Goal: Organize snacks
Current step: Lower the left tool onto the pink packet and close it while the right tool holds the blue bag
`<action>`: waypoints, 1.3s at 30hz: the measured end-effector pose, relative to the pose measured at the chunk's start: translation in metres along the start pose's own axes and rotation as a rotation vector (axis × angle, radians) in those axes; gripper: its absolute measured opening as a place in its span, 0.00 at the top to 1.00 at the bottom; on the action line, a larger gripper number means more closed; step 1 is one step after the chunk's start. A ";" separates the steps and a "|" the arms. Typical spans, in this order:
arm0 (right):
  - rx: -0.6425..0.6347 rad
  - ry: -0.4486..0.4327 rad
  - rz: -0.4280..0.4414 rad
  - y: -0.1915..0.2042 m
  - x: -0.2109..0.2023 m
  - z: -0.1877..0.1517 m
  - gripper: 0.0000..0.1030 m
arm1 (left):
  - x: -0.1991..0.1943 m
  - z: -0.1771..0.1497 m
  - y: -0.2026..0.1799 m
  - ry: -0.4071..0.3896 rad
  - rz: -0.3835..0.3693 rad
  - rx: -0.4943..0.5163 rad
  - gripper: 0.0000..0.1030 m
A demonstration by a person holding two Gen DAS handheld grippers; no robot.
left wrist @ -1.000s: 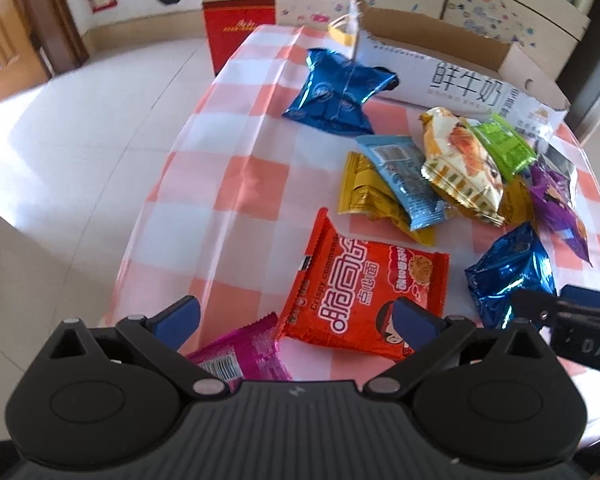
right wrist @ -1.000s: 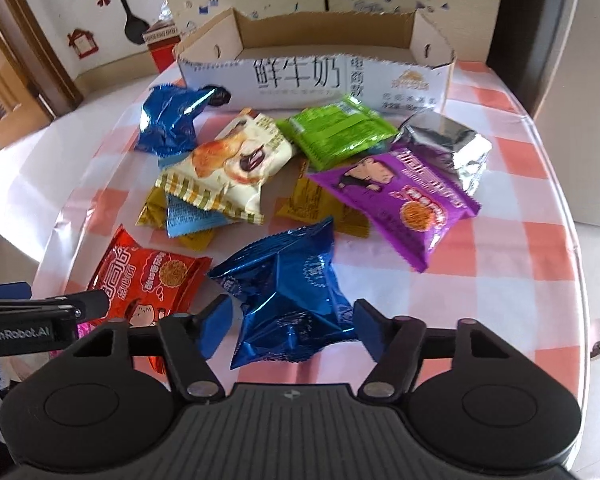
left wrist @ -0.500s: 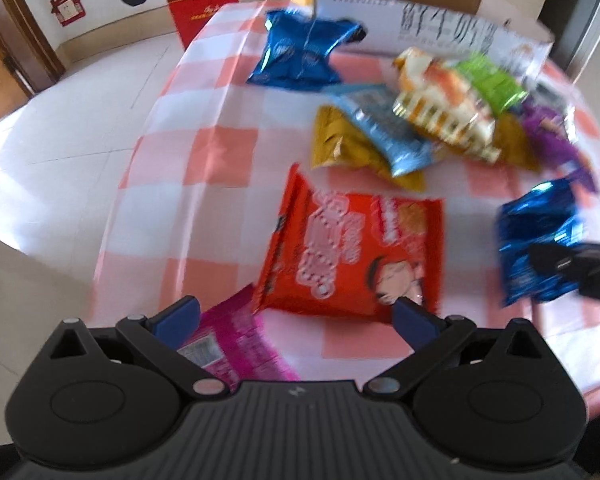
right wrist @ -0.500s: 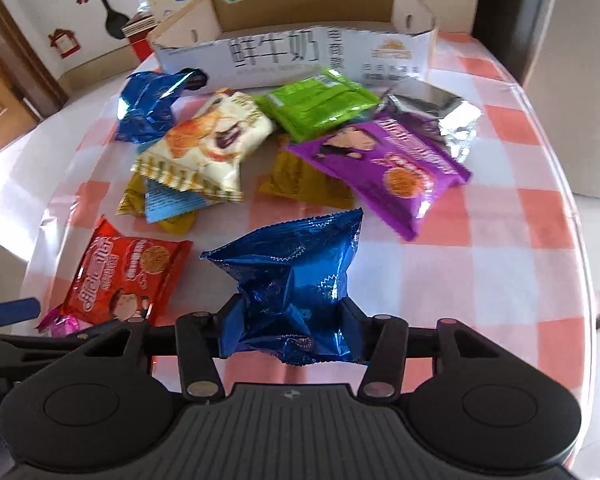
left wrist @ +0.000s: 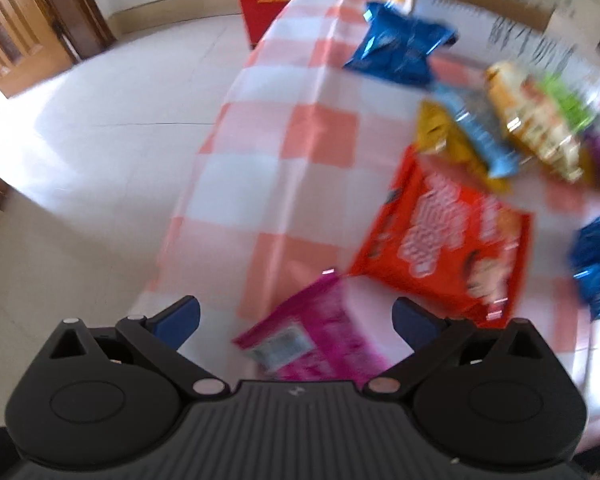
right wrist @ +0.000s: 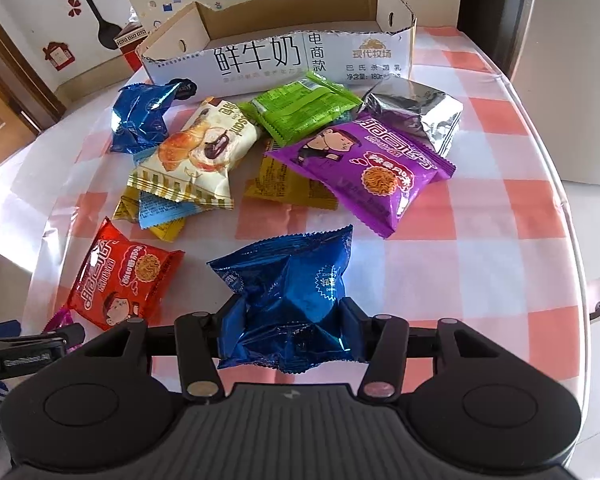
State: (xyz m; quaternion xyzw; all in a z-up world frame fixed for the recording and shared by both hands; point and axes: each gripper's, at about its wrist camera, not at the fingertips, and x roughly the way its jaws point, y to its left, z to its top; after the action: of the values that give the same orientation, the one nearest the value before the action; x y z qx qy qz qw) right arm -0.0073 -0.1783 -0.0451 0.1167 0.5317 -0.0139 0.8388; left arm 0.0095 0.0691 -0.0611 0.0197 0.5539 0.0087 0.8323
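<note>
My right gripper (right wrist: 290,322) is shut on a shiny blue snack pack (right wrist: 288,280) at the near edge of the table. An open cardboard box (right wrist: 284,54) stands at the far side. Between them lie a purple pack (right wrist: 374,168), a green pack (right wrist: 304,110), a croissant pack (right wrist: 192,160), a second blue pack (right wrist: 142,118) and a red pack (right wrist: 118,276). My left gripper (left wrist: 296,320) is open over a pink pack (left wrist: 312,340) at the table's near left corner. The red pack (left wrist: 448,240) lies just beyond it. The left wrist view is blurred.
A silver pack (right wrist: 416,114) and yellow packs (right wrist: 288,184) lie among the pile. The checked tablecloth (left wrist: 292,168) ends at the left in a drop to the tiled floor (left wrist: 120,120). A red carton (left wrist: 272,0) stands on the floor behind.
My right gripper has closed on the blue pack, which was lying between open fingers. My left gripper has swung left, bringing the pink pack between its fingers.
</note>
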 end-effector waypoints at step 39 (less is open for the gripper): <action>-0.059 0.014 0.029 0.025 0.005 -0.001 0.42 | 0.020 -0.022 -0.001 0.081 0.028 -0.231 0.00</action>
State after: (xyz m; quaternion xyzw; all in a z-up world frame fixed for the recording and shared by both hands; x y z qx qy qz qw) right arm -0.0023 -0.1538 -0.0450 0.0997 0.5358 0.0150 0.8383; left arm -0.0031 0.0697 -0.0884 -0.0688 0.5819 0.0848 0.8059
